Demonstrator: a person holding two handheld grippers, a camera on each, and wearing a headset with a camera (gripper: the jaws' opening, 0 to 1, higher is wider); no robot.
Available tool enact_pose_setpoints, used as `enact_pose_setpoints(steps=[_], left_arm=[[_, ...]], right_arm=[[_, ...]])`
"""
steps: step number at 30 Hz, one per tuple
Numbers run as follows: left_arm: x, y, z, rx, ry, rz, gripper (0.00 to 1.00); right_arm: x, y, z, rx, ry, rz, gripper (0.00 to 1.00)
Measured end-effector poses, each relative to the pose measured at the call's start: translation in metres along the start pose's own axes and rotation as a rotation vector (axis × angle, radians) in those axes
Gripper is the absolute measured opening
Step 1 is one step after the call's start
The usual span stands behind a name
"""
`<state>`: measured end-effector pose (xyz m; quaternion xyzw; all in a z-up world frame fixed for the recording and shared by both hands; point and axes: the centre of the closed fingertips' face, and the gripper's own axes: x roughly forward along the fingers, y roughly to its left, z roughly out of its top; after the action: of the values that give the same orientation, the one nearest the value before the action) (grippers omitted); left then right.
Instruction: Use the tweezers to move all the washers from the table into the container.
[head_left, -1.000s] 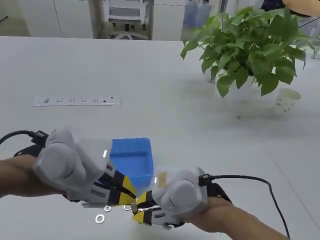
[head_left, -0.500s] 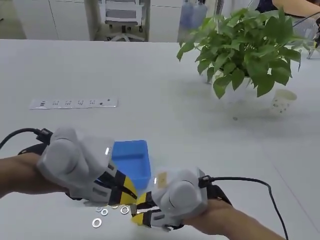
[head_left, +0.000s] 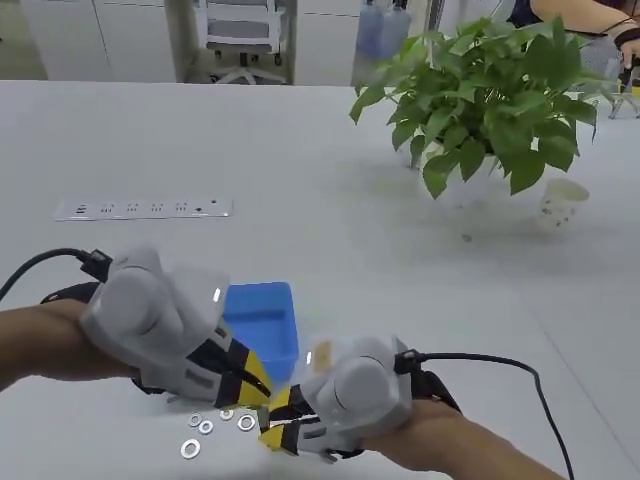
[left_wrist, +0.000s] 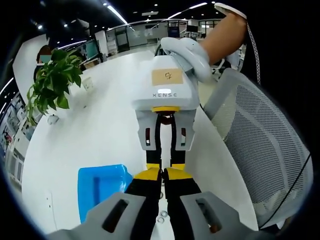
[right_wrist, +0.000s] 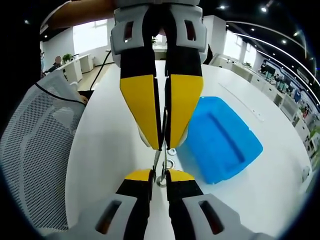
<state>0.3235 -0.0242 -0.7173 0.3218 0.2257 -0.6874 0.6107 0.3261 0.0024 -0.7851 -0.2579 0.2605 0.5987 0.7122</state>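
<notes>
The blue container (head_left: 262, 312) lies on the white table just beyond both grippers. Several steel washers (head_left: 205, 428) sit on the table in front of it, below the jaws. My left gripper (head_left: 252, 385) and right gripper (head_left: 280, 420) meet tip to tip over them. Thin metal tweezers (right_wrist: 161, 150) run from between the left gripper's yellow jaws down into the right gripper's (right_wrist: 160, 176) jaws. Both pairs of jaws stand closed on the tweezers. A washer (right_wrist: 168, 164) lies right under the tweezers, beside the container (right_wrist: 225, 137). In the left gripper view the left gripper (left_wrist: 162, 175) faces the right one head on.
A power strip (head_left: 145, 209) lies flat at the far left. A potted plant (head_left: 480, 90) and a paper cup (head_left: 562, 202) stand at the far right. A mesh chair (left_wrist: 255, 150) sits by the table's near edge. A cable (head_left: 490, 362) trails from the right gripper.
The head camera has tilted a little, so the scene has shifted. Both grippers stay tip to tip above the washers, with the tweezers between them.
</notes>
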Motion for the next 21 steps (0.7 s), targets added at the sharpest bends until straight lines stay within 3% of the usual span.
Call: enact_pose_setpoints(steps=[12,21], left_arm=[[0.0005,-0.0017,-0.0017,0.003,0.006,-0.004,0.06],[0.0006,-0.0037,-0.0016,0.016,0.022,-0.013,0.06]], right_arm=[[0.0005,0.0008,-0.0004,0.047,-0.011,0.006,0.09],[0.0002,0.0019,-0.0005,0.043,-0.003,0.006,0.09]])
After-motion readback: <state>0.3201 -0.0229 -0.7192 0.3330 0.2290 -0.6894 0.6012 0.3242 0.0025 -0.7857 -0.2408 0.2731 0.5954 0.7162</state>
